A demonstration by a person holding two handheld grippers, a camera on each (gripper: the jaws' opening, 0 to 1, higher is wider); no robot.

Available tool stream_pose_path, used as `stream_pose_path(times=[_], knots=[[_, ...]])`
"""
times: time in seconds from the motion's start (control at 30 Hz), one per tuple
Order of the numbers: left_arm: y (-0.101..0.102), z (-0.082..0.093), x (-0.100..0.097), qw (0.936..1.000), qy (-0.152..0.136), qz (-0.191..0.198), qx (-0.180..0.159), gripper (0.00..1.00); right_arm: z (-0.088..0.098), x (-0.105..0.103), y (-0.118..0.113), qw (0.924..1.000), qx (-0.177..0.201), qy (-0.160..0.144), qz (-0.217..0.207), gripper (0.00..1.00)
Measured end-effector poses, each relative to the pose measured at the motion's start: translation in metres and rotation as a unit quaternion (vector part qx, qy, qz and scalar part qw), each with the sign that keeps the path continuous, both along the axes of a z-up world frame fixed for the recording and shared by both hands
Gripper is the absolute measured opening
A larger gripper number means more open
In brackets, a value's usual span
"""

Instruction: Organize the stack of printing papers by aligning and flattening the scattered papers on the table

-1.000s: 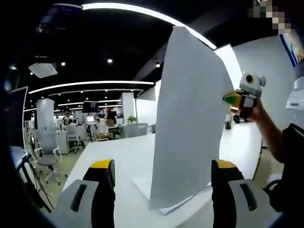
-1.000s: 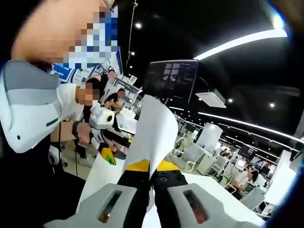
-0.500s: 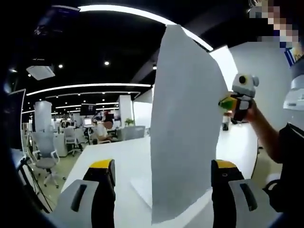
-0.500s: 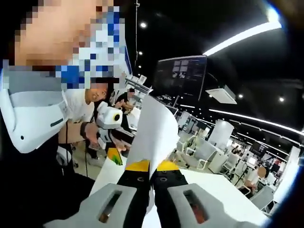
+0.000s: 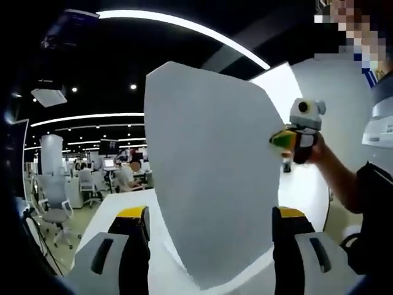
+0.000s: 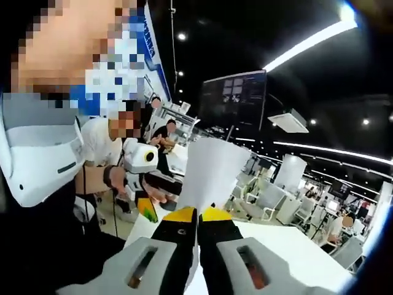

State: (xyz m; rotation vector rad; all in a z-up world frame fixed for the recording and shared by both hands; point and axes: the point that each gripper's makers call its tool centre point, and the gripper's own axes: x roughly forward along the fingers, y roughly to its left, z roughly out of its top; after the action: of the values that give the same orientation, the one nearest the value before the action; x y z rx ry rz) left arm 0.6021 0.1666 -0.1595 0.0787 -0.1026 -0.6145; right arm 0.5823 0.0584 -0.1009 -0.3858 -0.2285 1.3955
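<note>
A white sheet of paper (image 5: 209, 178) hangs upright over the white table (image 5: 113, 206), its broad face turned toward the left gripper view. My right gripper (image 5: 284, 139) pinches the sheet's right edge, held by a hand. In the right gripper view its jaws (image 6: 197, 214) are shut on the paper (image 6: 212, 169), which rises and curls above them. My left gripper (image 5: 210, 212) stands open, one yellow-tipped jaw on either side of the sheet's lower part, not touching it. The left gripper (image 6: 145, 208) also shows in the right gripper view, beyond the sheet.
The person's dark sleeve and body (image 5: 374, 209) stand close on the right. Office chairs (image 5: 52, 196) and desks with seated people lie beyond the table's far left. A dark screen (image 6: 230, 101) hangs overhead in the right gripper view.
The sheet has turned and leaned, showing a wider face to the left gripper view and reaching lower at its top. The right gripper has shifted a little left with it.
</note>
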Motion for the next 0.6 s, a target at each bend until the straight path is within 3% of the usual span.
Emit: stream_pose_path(times=[0.23, 0.53, 0.6], knots=[[-0.007, 0.003, -0.004, 0.9998, -0.010, -0.017, 0.000, 0.82, -0.003, 0.000, 0.009, 1.0000, -0.001, -0.003, 0.007, 0.00], [-0.013, 0.004, -0.008, 0.9993, -0.015, -0.033, 0.001, 0.78, 0.001, 0.015, 0.007, 0.9995, 0.010, 0.006, -0.030, 0.00], [-0.018, 0.008, -0.010, 0.9985, -0.014, -0.049, -0.017, 0.77, 0.003, 0.016, 0.009, 0.9993, 0.018, 0.011, -0.031, 0.00]])
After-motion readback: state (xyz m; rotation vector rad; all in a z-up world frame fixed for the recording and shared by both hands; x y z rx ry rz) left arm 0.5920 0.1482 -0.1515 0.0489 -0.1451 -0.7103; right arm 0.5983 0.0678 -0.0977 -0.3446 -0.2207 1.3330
